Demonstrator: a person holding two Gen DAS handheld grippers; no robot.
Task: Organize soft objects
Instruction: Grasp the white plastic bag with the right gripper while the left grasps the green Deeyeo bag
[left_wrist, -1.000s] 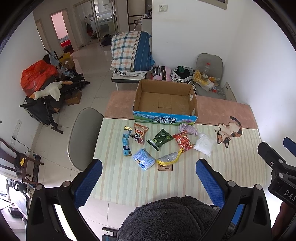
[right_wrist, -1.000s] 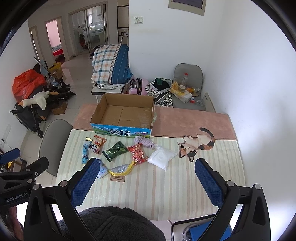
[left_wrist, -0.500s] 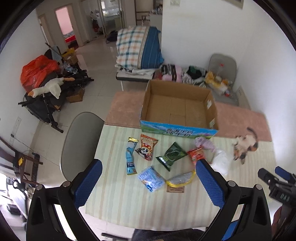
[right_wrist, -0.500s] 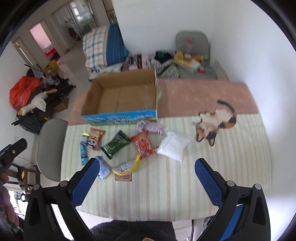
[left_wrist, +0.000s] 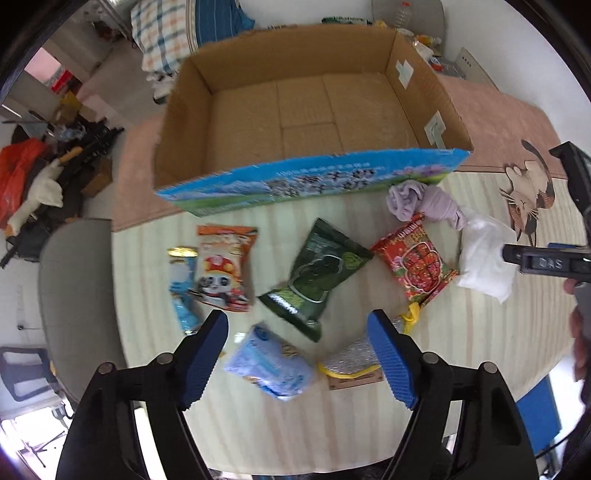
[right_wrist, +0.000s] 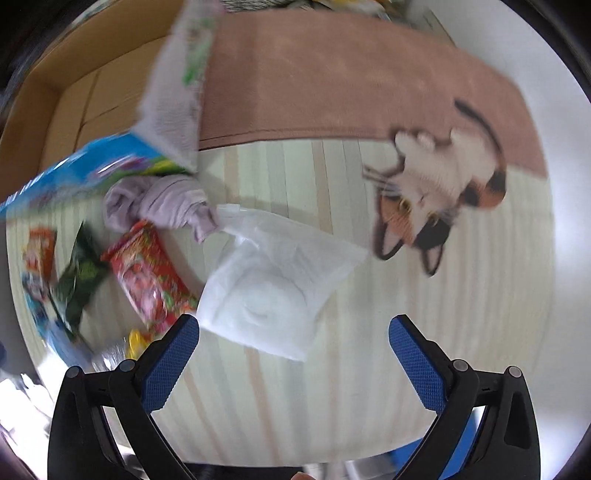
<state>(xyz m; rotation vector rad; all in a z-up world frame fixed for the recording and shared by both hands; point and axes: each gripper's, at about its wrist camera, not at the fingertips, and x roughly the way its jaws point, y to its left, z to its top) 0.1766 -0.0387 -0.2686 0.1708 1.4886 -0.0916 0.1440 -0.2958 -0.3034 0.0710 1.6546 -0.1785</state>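
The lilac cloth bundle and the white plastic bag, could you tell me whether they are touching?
Touching. The right wrist view shows the lilac cloth bundle's twisted end lying against the white plastic bag's upper corner, no gap between.

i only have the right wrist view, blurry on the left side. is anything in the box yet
Observer: No. The left wrist view looks straight into the cardboard box and its floor is bare.
Operator: what's the left gripper over
Observer: The left gripper is open above a light blue packet, not touching it.
Operator: what's beside that
Observer: A silver packet with a yellow edge lies just right of it, partly behind the right fingertip.
Operator: and my gripper
Observer: The right gripper is open, hovering at the near edge of the white bag.
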